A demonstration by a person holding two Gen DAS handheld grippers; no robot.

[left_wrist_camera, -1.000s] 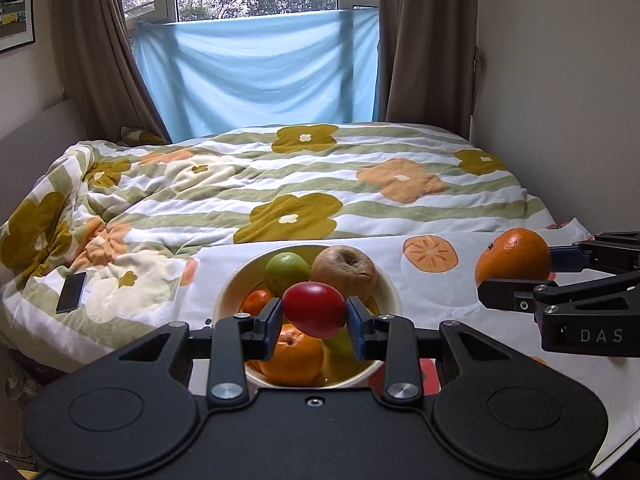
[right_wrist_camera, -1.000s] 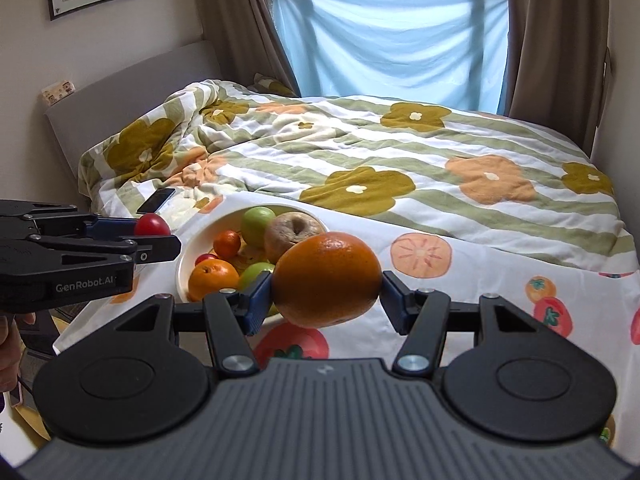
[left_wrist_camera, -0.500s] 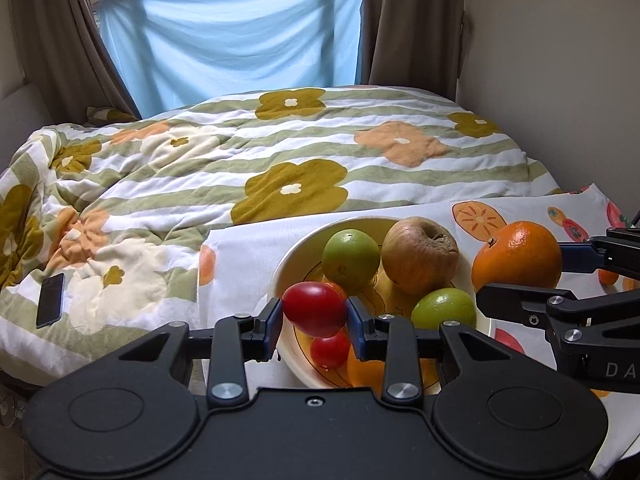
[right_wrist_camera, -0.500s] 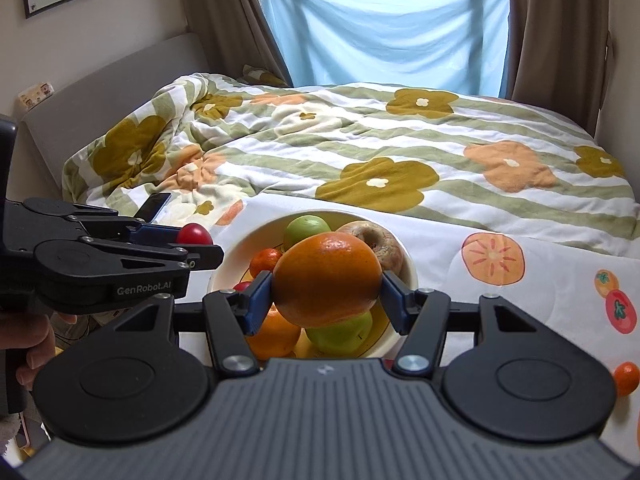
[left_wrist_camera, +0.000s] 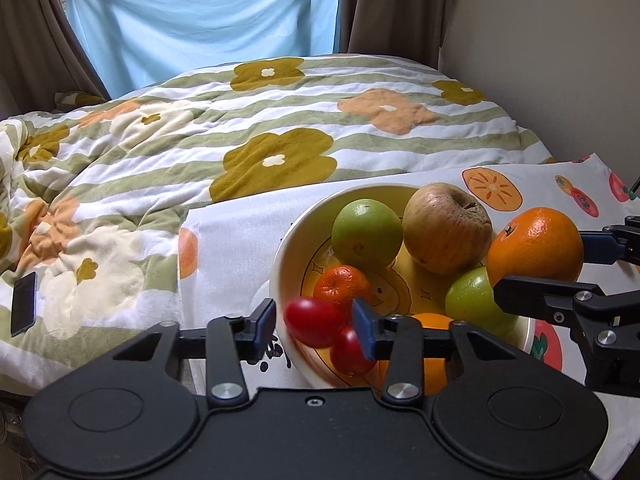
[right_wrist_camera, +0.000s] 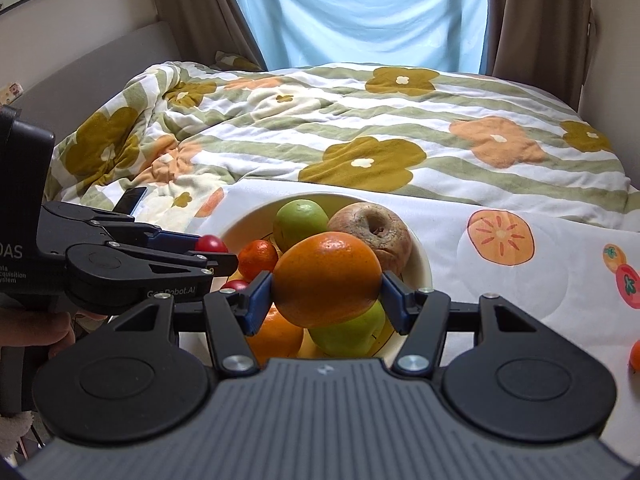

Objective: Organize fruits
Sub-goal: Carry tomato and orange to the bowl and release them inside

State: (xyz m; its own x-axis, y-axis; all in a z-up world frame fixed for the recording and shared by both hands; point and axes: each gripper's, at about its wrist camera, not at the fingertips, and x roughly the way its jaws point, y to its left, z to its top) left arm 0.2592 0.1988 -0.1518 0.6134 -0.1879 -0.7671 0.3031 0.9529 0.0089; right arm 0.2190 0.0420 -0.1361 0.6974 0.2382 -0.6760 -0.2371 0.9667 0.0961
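There are two green apples (left_wrist_camera: pixel 367 231), one brown apple (left_wrist_camera: pixel 447 227) and two red tomatoes (left_wrist_camera: pixel 312 321). There are three oranges (left_wrist_camera: pixel 536 246). There is one bowl (left_wrist_camera: pixel 286 248) and one phone (left_wrist_camera: pixel 23 303).

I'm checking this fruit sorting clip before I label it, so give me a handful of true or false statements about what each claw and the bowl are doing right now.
1. The right claw is clamped on a big orange. True.
2. The left claw grips the red tomato tightly. False: its jaws have just been opening, and a gap shows between the tomato and the left pad.
3. The bowl holds two green fruits and a brownish apple. True.
4. The bowl sits directly on the flowered quilt. False: it rests on a white fruit-print cloth.
5. A dark phone lies on the quilt. True.
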